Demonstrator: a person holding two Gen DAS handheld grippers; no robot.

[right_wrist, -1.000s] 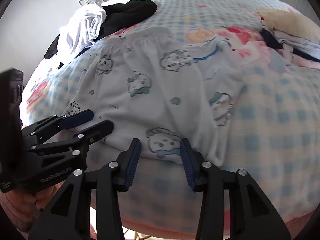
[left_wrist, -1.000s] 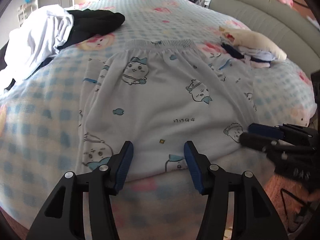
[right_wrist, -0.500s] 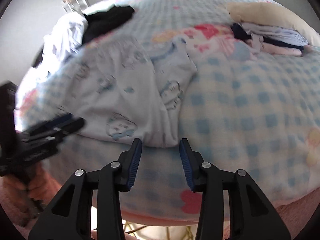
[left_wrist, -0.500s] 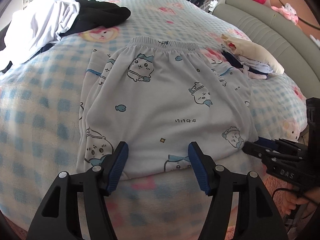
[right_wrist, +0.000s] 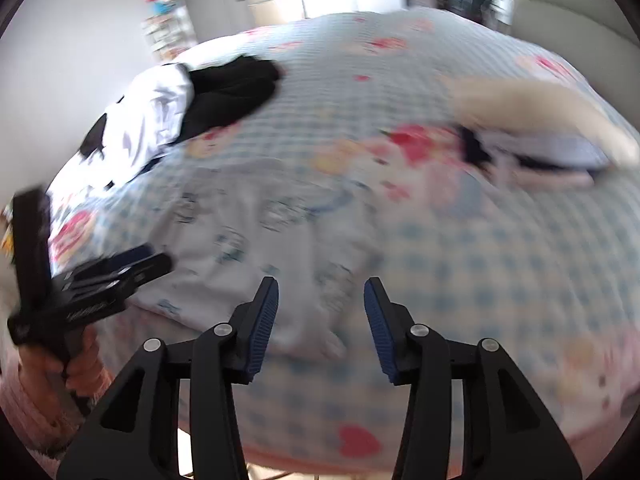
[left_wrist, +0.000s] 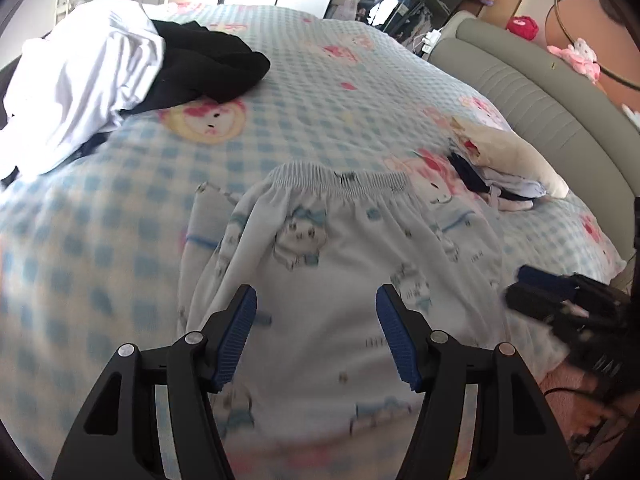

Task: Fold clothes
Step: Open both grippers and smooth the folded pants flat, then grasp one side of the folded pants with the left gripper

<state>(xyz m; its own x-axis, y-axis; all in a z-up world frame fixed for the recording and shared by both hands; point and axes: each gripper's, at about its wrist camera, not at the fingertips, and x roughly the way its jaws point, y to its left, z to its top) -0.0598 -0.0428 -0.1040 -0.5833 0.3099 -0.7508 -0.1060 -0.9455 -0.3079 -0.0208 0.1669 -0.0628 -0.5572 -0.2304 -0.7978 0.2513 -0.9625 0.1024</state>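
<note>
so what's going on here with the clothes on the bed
A person is folding laundry on a checked bedspread with a handheld gripper in each hand. White cartoon-print shorts lie spread flat, waistband away. The left gripper is open over the shorts; the right gripper is open at their near edge. Neither grips cloth. A white and black clothes pile waits further back.

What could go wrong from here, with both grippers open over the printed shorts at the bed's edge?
1. The printed shorts are already bunched on their left side, so a grab by the left gripper might trap extra layers.
2. The right gripper sits near the hem at the checked blanket; closing could pinch the blanket too.
3. Both views are blurred, so aim may be off.
</note>
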